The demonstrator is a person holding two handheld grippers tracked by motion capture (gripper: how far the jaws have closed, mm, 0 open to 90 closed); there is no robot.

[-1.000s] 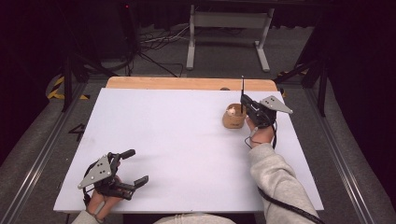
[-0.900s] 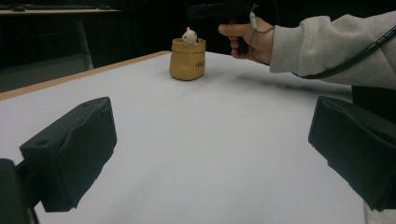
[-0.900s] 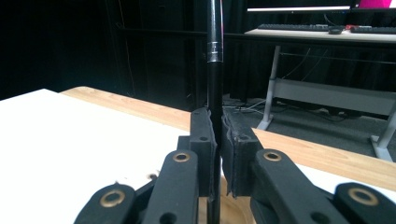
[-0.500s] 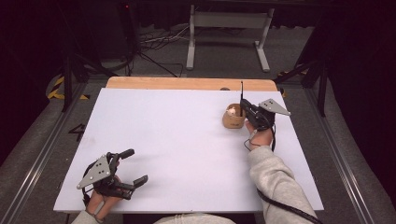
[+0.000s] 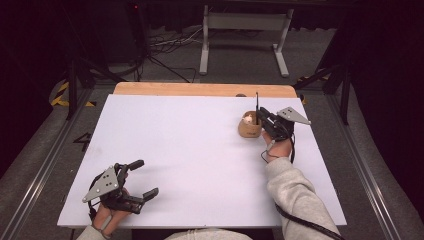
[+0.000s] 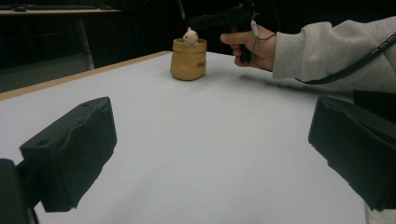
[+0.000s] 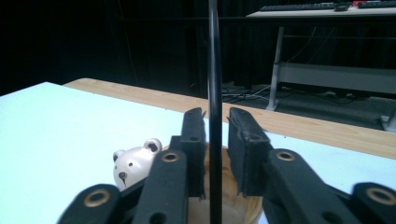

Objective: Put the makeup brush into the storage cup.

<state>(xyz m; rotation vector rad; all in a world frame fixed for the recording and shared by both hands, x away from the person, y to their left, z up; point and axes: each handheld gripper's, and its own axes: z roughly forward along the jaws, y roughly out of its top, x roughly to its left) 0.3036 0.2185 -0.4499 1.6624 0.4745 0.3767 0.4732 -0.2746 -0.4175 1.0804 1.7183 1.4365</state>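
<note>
A tan cup [image 5: 248, 129] stands on the white table top [image 5: 190, 150] at the far right, with a small white bear [image 7: 133, 165] peeking out of it. A thin black stick [image 7: 214, 56] rises upright from the cup. My right gripper [image 7: 217, 116] sits just over the cup with the stick between its jaws. The jaws have just been opening, and a gap shows beside the stick. My left gripper [image 5: 145, 177] rests at the near left, open, with nothing in it. In the left gripper view the cup [image 6: 188, 63] and the right gripper [image 6: 205, 21] are far off.
A bare wooden strip [image 5: 200, 89] runs along the table's far edge. Behind it stand a metal frame [image 5: 245, 30] and cables on the floor. Rails run along both sides of the table.
</note>
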